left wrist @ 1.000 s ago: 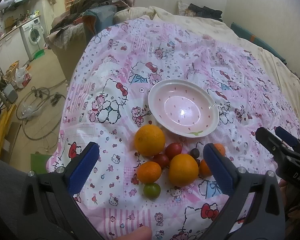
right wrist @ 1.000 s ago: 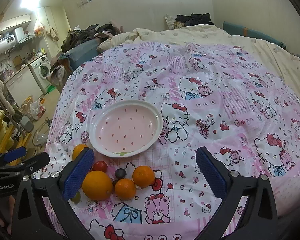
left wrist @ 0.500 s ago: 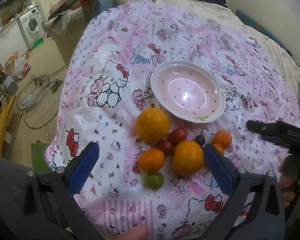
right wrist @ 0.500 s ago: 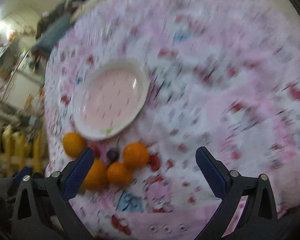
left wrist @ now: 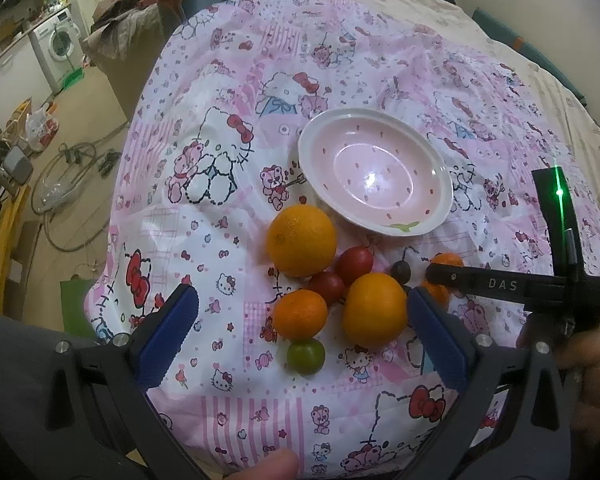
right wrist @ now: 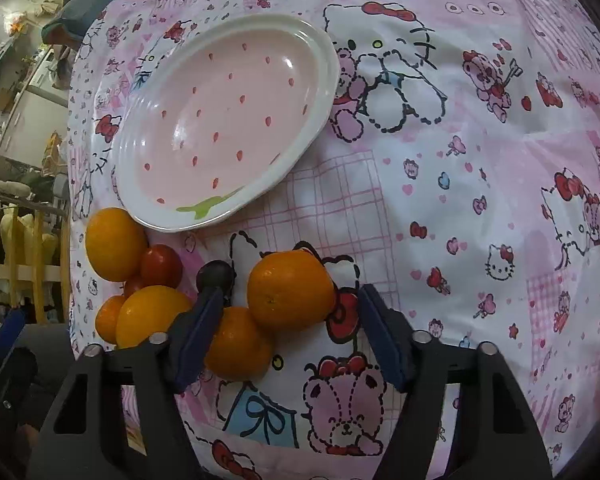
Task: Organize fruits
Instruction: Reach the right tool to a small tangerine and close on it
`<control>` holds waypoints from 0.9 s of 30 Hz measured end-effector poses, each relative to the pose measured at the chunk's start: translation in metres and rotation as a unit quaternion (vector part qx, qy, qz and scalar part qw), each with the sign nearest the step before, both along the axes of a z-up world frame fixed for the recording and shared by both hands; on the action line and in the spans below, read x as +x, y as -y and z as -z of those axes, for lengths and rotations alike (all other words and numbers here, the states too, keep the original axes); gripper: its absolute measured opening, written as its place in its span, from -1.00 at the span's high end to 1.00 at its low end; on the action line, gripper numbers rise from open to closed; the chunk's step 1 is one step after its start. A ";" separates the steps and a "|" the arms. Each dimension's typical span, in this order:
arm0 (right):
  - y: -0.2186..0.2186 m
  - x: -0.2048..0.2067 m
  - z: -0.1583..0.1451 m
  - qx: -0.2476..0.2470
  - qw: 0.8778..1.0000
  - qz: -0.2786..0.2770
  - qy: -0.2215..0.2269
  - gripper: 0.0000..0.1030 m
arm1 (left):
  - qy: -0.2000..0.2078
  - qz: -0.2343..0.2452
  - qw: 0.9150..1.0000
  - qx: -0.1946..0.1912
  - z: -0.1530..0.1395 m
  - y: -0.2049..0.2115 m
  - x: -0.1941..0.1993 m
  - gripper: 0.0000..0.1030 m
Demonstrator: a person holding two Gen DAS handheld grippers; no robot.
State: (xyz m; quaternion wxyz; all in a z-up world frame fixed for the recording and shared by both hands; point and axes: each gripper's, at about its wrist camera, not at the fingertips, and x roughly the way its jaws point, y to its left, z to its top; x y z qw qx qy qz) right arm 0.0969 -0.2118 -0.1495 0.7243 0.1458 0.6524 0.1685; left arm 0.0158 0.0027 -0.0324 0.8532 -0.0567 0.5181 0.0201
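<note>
A pink strawberry-print plate (left wrist: 432,168) (right wrist: 320,64) lies empty on the Hello Kitty bedspread. Fruit is clustered in front of it: a big orange (left wrist: 301,240), a second orange (left wrist: 374,311), a mandarin (left wrist: 300,314), two red tomatoes (left wrist: 354,261), a green tomato (left wrist: 305,356) and a dark grape (left wrist: 401,271). My left gripper (left wrist: 300,324) is open above the cluster. My right gripper (right wrist: 290,320) is open and low, its jaws either side of a mandarin (right wrist: 290,290), with another mandarin (right wrist: 238,344) beside the left finger. The right gripper shows from the side in the left wrist view (left wrist: 500,284).
The bedspread (right wrist: 480,160) falls away at the near and left edges. Left of the bed are a floor with cables (left wrist: 60,184), a washing machine (left wrist: 60,40) and piled clothes (left wrist: 140,4).
My right gripper has dropped down and forward to the fruit, and its jaws now flank a mandarin. My left gripper has moved slightly closer to the cluster.
</note>
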 end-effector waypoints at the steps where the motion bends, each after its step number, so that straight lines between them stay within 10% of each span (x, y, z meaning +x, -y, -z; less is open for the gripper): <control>1: 0.000 0.000 0.000 -0.002 1.000 0.001 0.000 -0.05 | -0.001 0.000 1.000 0.000 0.000 0.000 0.000 -0.99; 21: 0.046 -0.008 -0.049 0.070 0.994 0.063 0.061 0.17 | -0.063 -0.007 0.998 0.010 0.005 -0.019 0.034 -0.99; 27: 0.051 -0.011 -0.057 0.070 0.992 0.074 0.079 0.17 | -0.165 0.016 0.986 -0.030 0.041 -0.023 0.066 -0.92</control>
